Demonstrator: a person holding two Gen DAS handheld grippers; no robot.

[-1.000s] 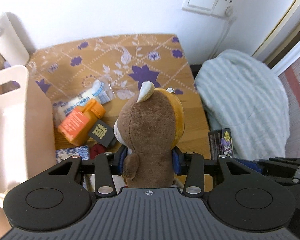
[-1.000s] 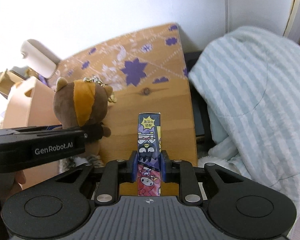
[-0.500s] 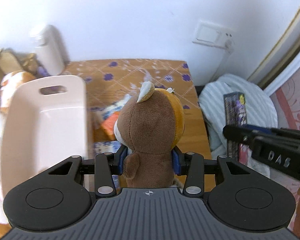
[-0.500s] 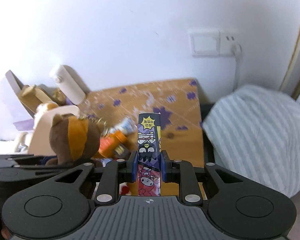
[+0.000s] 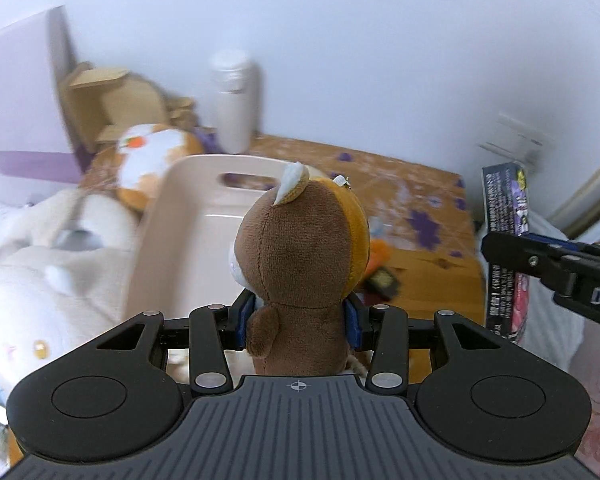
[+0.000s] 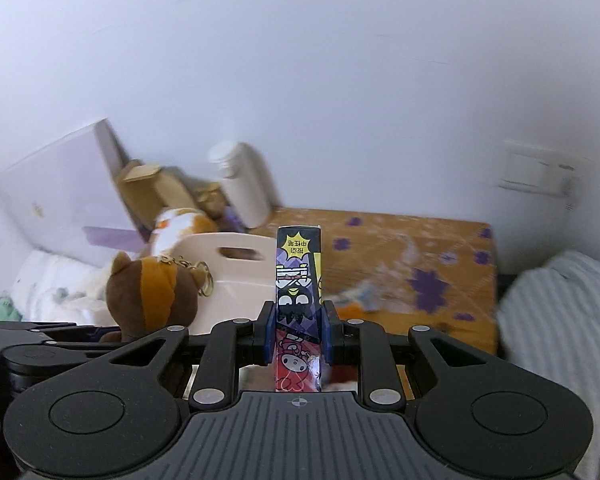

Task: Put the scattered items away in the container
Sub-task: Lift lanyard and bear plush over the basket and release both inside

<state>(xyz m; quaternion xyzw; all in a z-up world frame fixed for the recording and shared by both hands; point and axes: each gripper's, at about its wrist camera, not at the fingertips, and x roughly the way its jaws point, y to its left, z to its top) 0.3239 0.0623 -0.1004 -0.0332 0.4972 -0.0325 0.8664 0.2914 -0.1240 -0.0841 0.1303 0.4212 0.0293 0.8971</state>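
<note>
Clamped in my left gripper (image 5: pixel 298 314) is a brown and orange plush bear keychain (image 5: pixel 304 264), squeezed at the body between the blue pads and held upright above the near end of the pale pink plastic handled basket (image 5: pixel 172 208). Narrowed to a slim gap, my right gripper (image 6: pixel 298 330) grips a tall purple and red cartoon-printed carton (image 6: pixel 299 304) upright, just right of the basket. An orange bottle (image 5: pixel 378 254) and small packets lie blurred on the floral-patterned wooden table (image 6: pixel 452 320).
</note>
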